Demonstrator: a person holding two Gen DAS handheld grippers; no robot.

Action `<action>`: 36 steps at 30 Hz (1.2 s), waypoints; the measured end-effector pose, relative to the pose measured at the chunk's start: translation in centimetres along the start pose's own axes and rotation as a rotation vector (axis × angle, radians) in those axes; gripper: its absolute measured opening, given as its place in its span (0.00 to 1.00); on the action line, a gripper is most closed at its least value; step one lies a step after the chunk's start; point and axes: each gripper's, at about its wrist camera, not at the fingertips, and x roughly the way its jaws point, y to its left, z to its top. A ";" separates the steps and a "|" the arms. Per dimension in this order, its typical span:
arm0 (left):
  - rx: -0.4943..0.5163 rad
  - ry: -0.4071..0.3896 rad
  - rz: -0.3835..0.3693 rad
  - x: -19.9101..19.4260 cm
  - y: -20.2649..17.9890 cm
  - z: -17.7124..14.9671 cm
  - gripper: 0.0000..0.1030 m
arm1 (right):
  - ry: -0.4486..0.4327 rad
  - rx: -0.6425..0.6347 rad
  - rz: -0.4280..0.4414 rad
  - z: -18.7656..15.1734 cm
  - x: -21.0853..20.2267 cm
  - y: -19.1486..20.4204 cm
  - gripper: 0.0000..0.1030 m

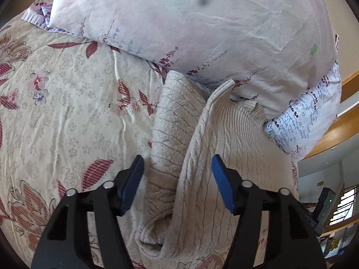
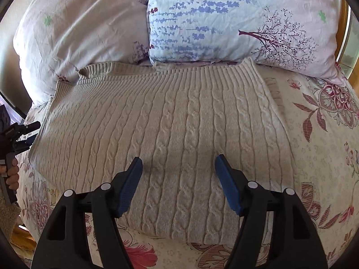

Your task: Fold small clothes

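Cream cable-knit sweater (image 2: 179,123) spread flat on the flowered bedspread (image 1: 67,112), ribbed hem up against two pillows (image 2: 224,22), one side folded over into a long ridge in the left wrist view. Left gripper (image 1: 177,183) spread apart over that fold, blue pads (image 1: 132,183) on either side and clear of the knit, nothing pinched. Right gripper (image 2: 179,183) likewise released above the middle of the sweater, gripping nothing; a hand (image 2: 11,174) holding the other tool at the left edge.
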 end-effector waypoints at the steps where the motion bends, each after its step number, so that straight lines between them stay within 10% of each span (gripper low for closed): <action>1: -0.020 -0.005 -0.005 0.2 0.1 0.0 0.46 | 0.002 0.000 0.002 0.0 0.1 0.1 0.69; 8: -0.092 -0.023 -0.027 0.8 -0.1 -0.1 0.42 | 0.004 -0.001 0.012 0.0 0.3 0.4 0.74; 13: -0.111 -0.032 -0.031 0.9 -0.8 -0.4 0.19 | 0.007 -0.007 0.023 0.1 0.3 0.4 0.75; 25: -0.080 -0.123 -0.177 -1.5 -8.3 0.1 0.15 | -0.005 0.053 0.124 0.5 -1.4 -1.0 0.75; 36: 0.058 -0.017 -0.384 2.5 -21.5 -3.6 0.07 | 0.003 0.187 0.608 3.2 -2.6 -2.8 0.77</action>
